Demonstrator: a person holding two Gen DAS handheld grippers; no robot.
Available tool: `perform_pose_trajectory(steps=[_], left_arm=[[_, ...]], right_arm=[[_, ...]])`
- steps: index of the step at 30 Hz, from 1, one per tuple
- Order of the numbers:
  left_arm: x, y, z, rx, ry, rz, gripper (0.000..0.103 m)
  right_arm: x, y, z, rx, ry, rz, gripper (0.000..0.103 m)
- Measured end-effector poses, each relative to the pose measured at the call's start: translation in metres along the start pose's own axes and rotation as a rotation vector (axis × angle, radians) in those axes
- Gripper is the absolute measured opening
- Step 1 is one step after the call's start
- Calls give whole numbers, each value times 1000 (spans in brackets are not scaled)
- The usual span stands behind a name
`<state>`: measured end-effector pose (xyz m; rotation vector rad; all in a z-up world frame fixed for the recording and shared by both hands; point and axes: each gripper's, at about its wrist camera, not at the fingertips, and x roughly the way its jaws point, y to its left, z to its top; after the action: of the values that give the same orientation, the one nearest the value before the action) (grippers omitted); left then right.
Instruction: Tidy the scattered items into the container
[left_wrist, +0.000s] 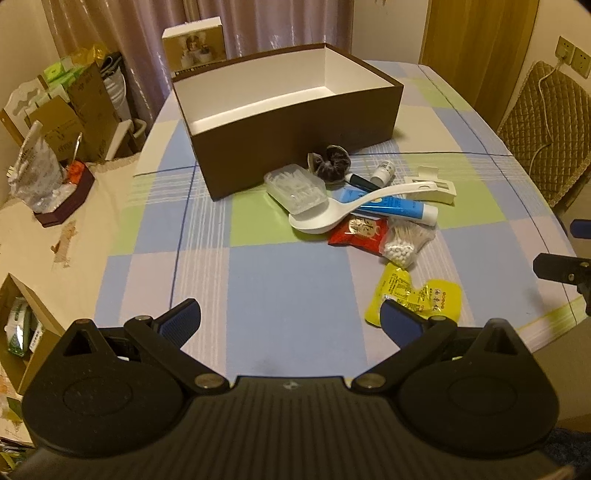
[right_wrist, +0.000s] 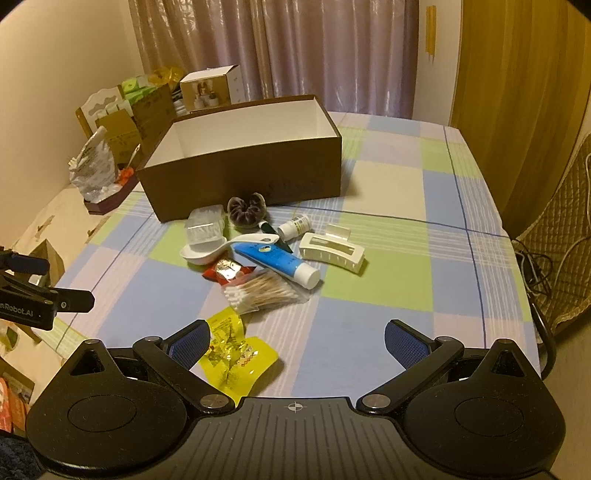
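The counter (left_wrist: 295, 280), covered in a blue, green and lilac checked cloth, carries everything. On its far half stands the brown box (left_wrist: 295, 144), open at the top, its white inside showing nothing.

Just in front of the box lies the scatter. A white hair claw (right_wrist: 332, 251) sits at the right of the pile. A blue tube (right_wrist: 277, 264) lies partly under the handle of a white spoon (left_wrist: 332, 212). A clear plastic case (left_wrist: 297, 188) rests near the box wall, and a dark scrunchie (left_wrist: 330, 162) touches that wall. A bag of cotton swabs (right_wrist: 264, 293) lies beside a red packet (left_wrist: 356, 230). A small white bottle (right_wrist: 293, 225) lies next to a dark marker (left_wrist: 360, 181). Nearest the camera are two yellow sachets (right_wrist: 236, 354).

The left tool (left_wrist: 291, 321) hovers over bare cloth with its fingers spread wide, holding nothing. The right tool (right_wrist: 297, 341) is likewise spread and empty, its left finger just over the yellow sachets.
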<state>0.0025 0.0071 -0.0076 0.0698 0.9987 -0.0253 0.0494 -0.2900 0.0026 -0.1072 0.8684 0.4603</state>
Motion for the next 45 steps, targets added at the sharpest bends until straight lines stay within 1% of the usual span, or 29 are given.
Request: perform_pose_trajectory(steps=[5, 10, 17, 22, 27, 29, 31, 35, 38, 42, 45], left_arm=[[11, 1, -1, -12, 26, -38, 102], [24, -4, -3, 1, 51, -74, 102], [46, -5, -5, -21, 127, -105, 102], [60, -15, -9, 14, 149, -145, 102], [73, -34, -15, 78, 133, -171, 102], [76, -39, -16, 93, 134, -183, 102], [78, -40, -15, 93, 133, -203, 102], [78, -38, -14, 88, 128, -207, 101], [76, -34, -15, 72, 129, -202, 101], [76, -28, -21, 34, 150, -181, 101], [76, -23, -27, 12, 161, -166, 101]], right_arm=[[4, -7, 2, 10, 16, 1, 103], [6, -13, 5, 14, 22, 3, 103], [10, -25, 8, 24, 24, -2, 103], [16, -36, 7, 44, 44, 7, 103], [21, -53, 3, 83, 64, 29, 103], [25, -63, -1, 121, 75, 68, 103], [32, -74, -7, 176, 95, 128, 103], [63, -92, -26, 355, 204, 300, 103], [84, -96, -42, 463, 256, 416, 103], [101, -89, -47, 499, 269, 506, 103], [106, -82, -43, 459, 255, 506, 103]])
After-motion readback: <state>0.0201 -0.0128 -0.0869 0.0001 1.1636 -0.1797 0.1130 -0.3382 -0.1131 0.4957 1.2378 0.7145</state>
